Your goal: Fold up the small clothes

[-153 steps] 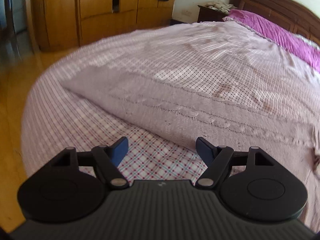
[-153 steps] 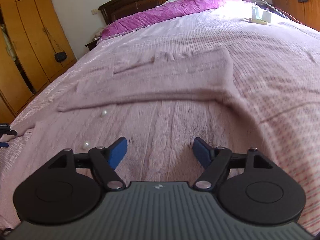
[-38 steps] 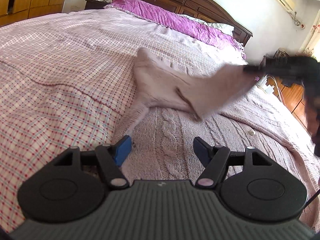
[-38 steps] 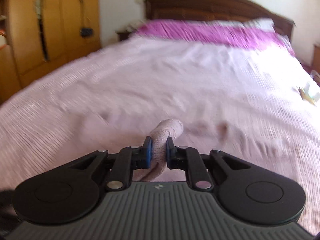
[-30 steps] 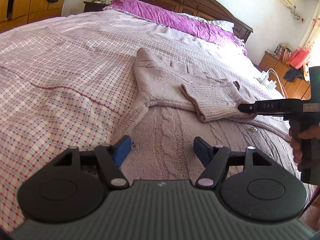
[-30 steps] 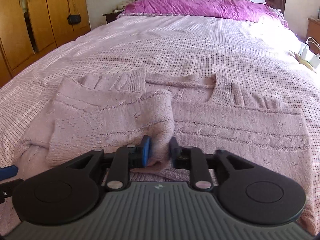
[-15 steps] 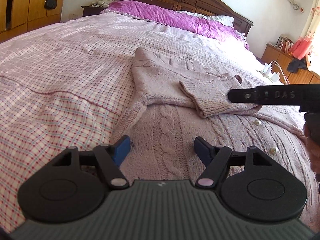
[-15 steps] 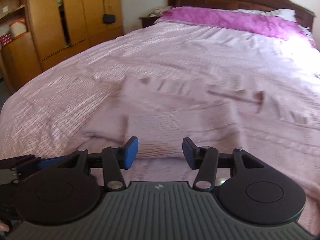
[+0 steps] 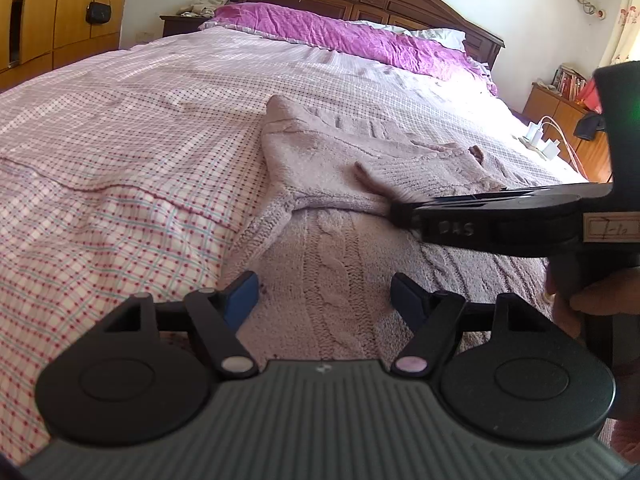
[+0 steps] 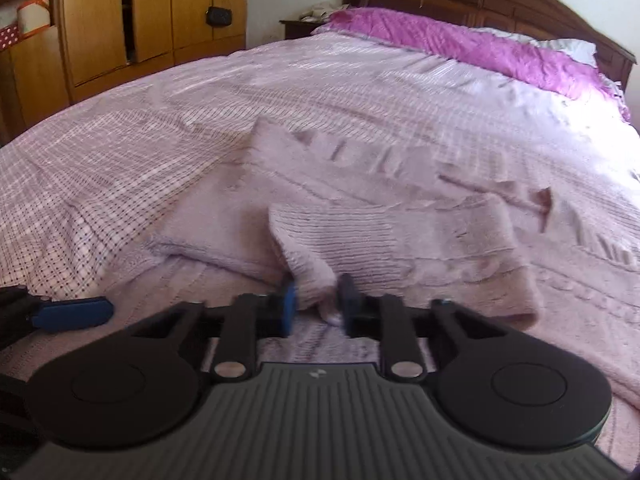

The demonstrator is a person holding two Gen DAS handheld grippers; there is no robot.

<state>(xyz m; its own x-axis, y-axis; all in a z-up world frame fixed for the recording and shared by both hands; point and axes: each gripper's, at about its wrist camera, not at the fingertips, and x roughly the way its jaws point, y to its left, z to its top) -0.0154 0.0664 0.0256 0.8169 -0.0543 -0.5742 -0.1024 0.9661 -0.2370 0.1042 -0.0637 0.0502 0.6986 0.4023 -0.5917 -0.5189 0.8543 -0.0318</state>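
The right tongs [image 10: 316, 307], open half a second ago, now pinch the folded sleeve's cuff [image 10: 310, 280] on the sweater [image 9: 340, 248], which lies mid-bed [image 9: 120, 140]. The left tongs [image 9: 324, 294] hover wide open, empty, over the sweater's near edge.

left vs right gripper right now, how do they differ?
The left gripper is open, its fingers wide apart over the cardigan's cable-knit body and holding nothing. The right gripper has its fingers closed on the cuff of the folded-in sleeve. The left sits near the bed's edge side; the right reaches in across it. Both are black with blue pads.
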